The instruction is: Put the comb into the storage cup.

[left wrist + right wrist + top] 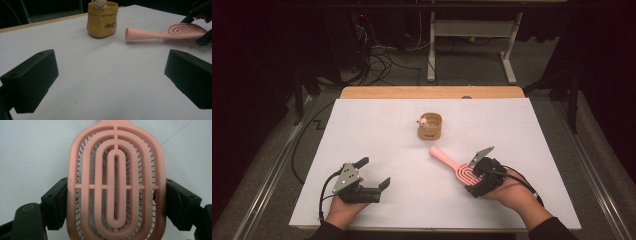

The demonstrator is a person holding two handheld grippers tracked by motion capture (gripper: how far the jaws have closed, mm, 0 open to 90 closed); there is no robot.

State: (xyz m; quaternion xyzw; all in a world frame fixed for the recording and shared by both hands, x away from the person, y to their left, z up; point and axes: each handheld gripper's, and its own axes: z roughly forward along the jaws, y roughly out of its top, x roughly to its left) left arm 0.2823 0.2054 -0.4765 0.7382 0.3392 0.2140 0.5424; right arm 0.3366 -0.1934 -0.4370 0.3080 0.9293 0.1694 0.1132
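- The right gripper [475, 176] lies low over the near right part of the white table [377, 130], held in the person's right hand [507, 192].
- Its jaws are pressed against the two long edges of the pink hairbrush [455, 166], one on each side of the wide slotted head.
- In the right gripper view the brush [116, 185] head sits squarely between the black pads [58, 202], its back with the oval ribs facing the camera and the thin bristles showing through the slots toward the table.
- The pads touch the brush rim on both sides, so this is a firm pinch across the width of the head.
- The handle of the brush points away from the right gripper, toward the middle of the table, and its rounded end stops near the small yellow cup [430, 126].
- In the left gripper view the hairbrush [160, 33] lies with its bristles down on the table, just right of the cup [102, 21].
- The left gripper [374, 174] rests at the near left of the table in the person's left hand [343, 210], well apart from the brush.
- Its jaws are spread wide, with only bare table between them, and they touch nothing.
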